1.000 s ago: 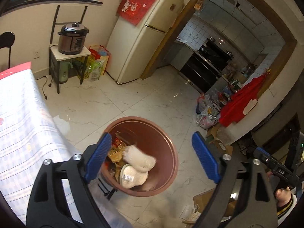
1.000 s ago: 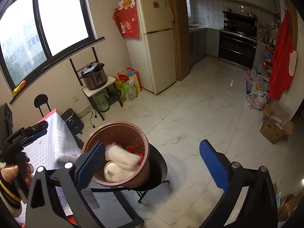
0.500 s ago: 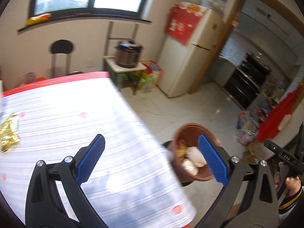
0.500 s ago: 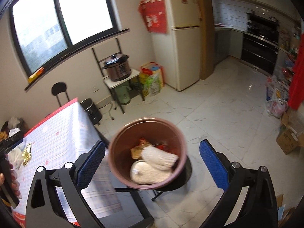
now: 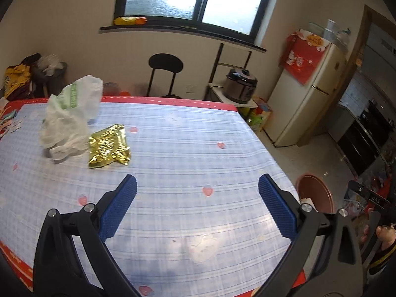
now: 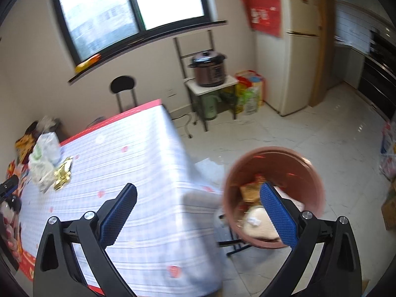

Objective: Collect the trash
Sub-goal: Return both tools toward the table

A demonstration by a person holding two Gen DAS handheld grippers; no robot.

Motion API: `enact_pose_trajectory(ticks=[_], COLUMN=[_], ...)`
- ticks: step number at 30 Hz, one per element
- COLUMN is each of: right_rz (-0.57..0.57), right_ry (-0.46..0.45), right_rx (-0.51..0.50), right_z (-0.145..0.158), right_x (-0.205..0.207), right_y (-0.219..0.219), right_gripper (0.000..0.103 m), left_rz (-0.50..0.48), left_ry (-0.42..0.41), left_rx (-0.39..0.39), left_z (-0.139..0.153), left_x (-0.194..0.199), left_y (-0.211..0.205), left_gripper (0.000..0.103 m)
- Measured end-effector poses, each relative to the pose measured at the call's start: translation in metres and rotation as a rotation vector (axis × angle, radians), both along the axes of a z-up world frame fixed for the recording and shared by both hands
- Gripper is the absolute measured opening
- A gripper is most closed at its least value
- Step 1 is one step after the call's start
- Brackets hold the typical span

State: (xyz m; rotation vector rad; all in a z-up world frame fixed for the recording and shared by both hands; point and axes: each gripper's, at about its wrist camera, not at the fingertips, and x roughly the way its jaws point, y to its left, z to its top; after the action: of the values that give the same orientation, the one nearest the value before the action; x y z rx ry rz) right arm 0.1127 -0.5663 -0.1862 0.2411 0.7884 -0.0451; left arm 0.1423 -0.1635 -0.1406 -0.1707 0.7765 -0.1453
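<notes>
- The left claw [image 5: 197, 204] is wide open, holds nothing, and hangs over the table [image 5: 198, 148].
- The right claw [image 6: 198, 210] is wide open too, empty, above the table's corner.
- A shiny gold wrapper [image 5: 109, 146] lies on the table, touching a crumpled white plastic bag [image 5: 69, 121].
- The brown trash bucket [image 6: 292, 158] sits just beside the table on a black stand, with wrappers and white stuff inside.
</notes>
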Motion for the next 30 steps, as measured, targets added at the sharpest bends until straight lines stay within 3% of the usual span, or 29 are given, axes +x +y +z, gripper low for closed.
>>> enact_pose_trajectory(ticks=[16,24,30], right_rz=[0.219,0.308,0.435], right_ry=[0.042,0.078,0.103], right_rx=[-0.043,-0.087,-0.129], right_z=[0.005,-0.006,-0.027], right_x=[0.052,0.08,0.116], right_y=[0.183,0.268,0.36], right_gripper=[0.098,0.098,0.098], left_rz=[0.201,0.277,0.337], left_ry=[0.026,0.058,0.081], left_rx=[-0.038,-0.067,-0.096], left_z=[-0.01,-0.036,-0.061], left_x=[-0.019,-0.019,-0.012], left_y=[0.164,0.244,0.305], left_gripper=[0.097,0.097,0.097])
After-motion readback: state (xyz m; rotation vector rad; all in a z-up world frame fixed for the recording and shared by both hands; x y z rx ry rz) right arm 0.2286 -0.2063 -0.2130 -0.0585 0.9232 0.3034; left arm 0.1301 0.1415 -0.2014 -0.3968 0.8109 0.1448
